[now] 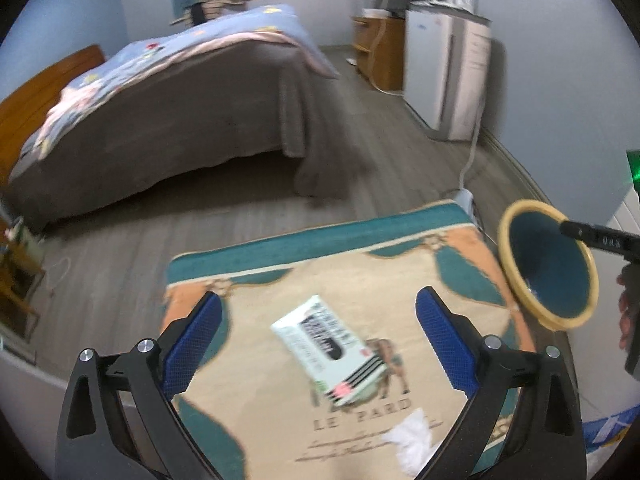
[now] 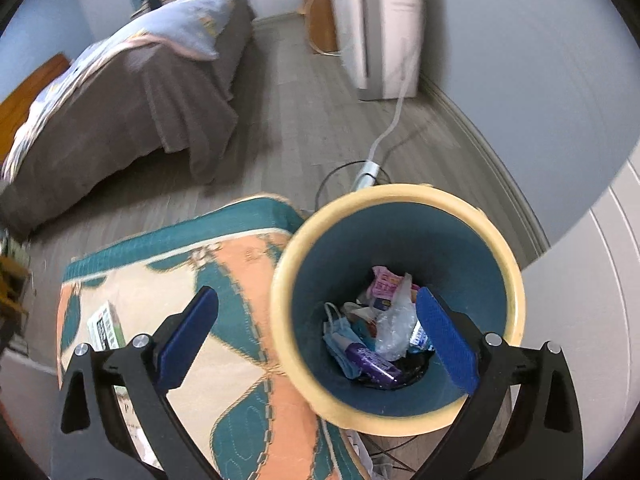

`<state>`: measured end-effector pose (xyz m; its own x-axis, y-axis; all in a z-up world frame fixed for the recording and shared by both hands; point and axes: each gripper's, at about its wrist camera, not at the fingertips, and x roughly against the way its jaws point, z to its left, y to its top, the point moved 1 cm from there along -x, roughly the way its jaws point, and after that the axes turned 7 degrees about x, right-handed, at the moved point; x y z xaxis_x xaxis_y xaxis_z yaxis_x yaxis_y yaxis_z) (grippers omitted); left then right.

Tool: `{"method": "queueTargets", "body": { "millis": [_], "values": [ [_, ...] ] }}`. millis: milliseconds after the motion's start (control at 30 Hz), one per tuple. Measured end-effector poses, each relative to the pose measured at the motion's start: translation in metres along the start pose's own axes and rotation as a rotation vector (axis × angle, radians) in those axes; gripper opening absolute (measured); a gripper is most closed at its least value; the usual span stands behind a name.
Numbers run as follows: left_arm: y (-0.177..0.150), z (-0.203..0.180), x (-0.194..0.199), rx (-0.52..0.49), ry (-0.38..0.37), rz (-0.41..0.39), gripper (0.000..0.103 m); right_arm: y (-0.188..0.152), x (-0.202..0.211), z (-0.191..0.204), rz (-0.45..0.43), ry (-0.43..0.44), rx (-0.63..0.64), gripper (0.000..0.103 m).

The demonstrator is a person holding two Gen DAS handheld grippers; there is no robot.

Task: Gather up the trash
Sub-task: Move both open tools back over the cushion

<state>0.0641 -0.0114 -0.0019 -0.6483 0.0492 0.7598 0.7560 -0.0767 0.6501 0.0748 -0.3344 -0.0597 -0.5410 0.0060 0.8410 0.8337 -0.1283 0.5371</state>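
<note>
The white carton lies flat on the patterned rug, straight ahead of the left gripper and framed between its two blue pads, with its long axis running diagonally from upper left to lower right across the gap, so the fingers would close on it askew unless the wrist turns. A crumpled white tissue sits on the rug nearer the camera, toward the right finger. The left gripper is the nearer one to both pieces; its fingers stand spread wide and hold nothing, touching neither item as far as the view shows. The right gripper hangs above the bin, one pad over the rug and one over the bin's mouth, fingers likewise spread wide and empty. The bin stands at the rug's right edge, already holding wrappers, a face mask and plastic
</note>
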Motion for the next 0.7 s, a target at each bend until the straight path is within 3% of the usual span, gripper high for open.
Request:
{"method": "queueTargets", "body": {
  "millis": [167, 300, 533, 700],
  "values": [
    [-0.008, 0.032, -0.001, 0.088, 0.024, 0.017, 0.097, -0.001, 0.006, 0.036, -0.020, -0.026, 0.134, 0.097],
    [-0.007, 0.048, 0.011, 0.183, -0.002, 0.014, 0.097, -0.009, 0.012, 0.057, -0.018, -0.001, 0.175, 0.097],
    [-0.015, 0.054, 0.042, 0.200, -0.043, -0.041, 0.097, -0.021, 0.032, 0.091, -0.042, 0.035, 0.129, 0.097],
    [-0.025, 0.052, 0.041, 0.140, -0.052, -0.044, 0.097, -0.050, 0.035, 0.124, -0.025, 0.032, 0.144, 0.097]
  ]
}}
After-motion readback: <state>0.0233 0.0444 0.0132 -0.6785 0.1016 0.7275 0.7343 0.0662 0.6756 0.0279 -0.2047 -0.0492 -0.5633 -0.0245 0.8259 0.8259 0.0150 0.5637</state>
